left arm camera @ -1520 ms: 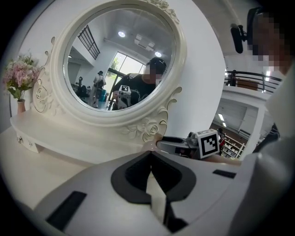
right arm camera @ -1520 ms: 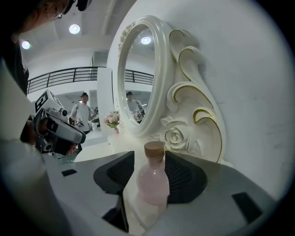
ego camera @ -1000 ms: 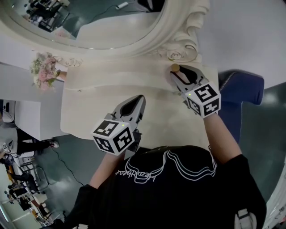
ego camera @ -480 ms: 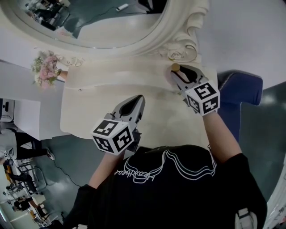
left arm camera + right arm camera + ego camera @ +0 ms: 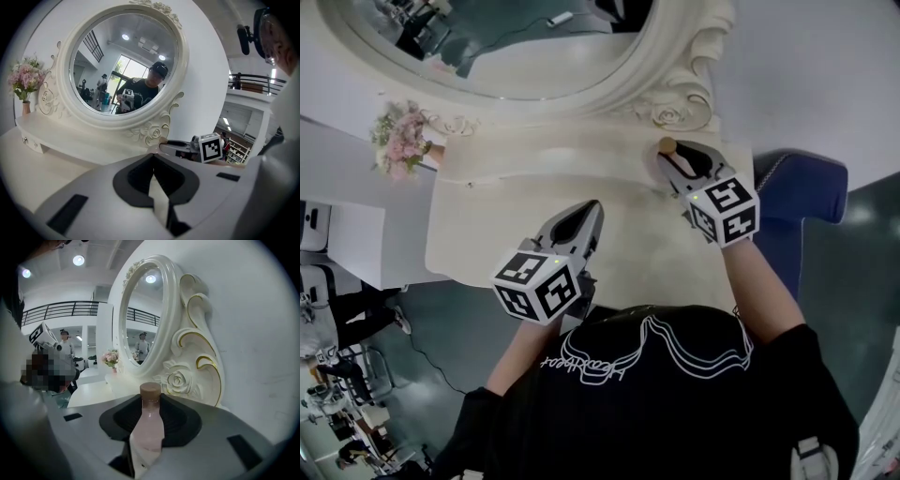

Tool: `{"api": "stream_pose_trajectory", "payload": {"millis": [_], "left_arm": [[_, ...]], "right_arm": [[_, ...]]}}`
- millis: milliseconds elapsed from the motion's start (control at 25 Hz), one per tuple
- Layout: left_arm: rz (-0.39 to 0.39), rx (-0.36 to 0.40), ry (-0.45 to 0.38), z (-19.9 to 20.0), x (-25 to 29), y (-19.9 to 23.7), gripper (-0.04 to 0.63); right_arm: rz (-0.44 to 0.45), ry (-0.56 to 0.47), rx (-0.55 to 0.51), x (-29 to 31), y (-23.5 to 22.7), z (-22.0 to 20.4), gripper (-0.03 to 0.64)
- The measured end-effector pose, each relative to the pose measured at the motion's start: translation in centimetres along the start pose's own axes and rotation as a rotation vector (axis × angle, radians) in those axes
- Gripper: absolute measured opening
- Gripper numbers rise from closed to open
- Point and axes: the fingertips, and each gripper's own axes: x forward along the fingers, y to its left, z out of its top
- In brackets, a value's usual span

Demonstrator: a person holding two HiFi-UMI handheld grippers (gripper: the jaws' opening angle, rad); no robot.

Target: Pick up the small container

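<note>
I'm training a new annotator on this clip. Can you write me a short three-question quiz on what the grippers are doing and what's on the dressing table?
1. Multiple choice: which gripper is shut on the small container? A) left gripper B) right gripper C) neither
2. True or false: the left gripper's jaws stand wide apart around the container.
3. Fill in: at the left end of the table, beside the mirror frame, stands a bunch of pink ___.

Key
1. B
2. False: its jaws are together, with nothing between them.
3. flowers
</note>
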Motion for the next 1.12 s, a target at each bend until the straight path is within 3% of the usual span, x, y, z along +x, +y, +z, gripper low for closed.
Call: {"api": "stream_pose_trajectory", "payload": {"millis": [640,1120], "left_arm": [[0.021,0.006,-0.063,-1.5,-2.4,-3.9,0.002],[0.020,0.027,-0.119,-2.4,-4.7,-7.4,0.002]], "right_arm": [[0.094,-0.093,-0.072,-7.9,5.6,4.8,0.121],[0.131,-0.106,-0.074,-13.6,9.0,4.1,0.121]]}}
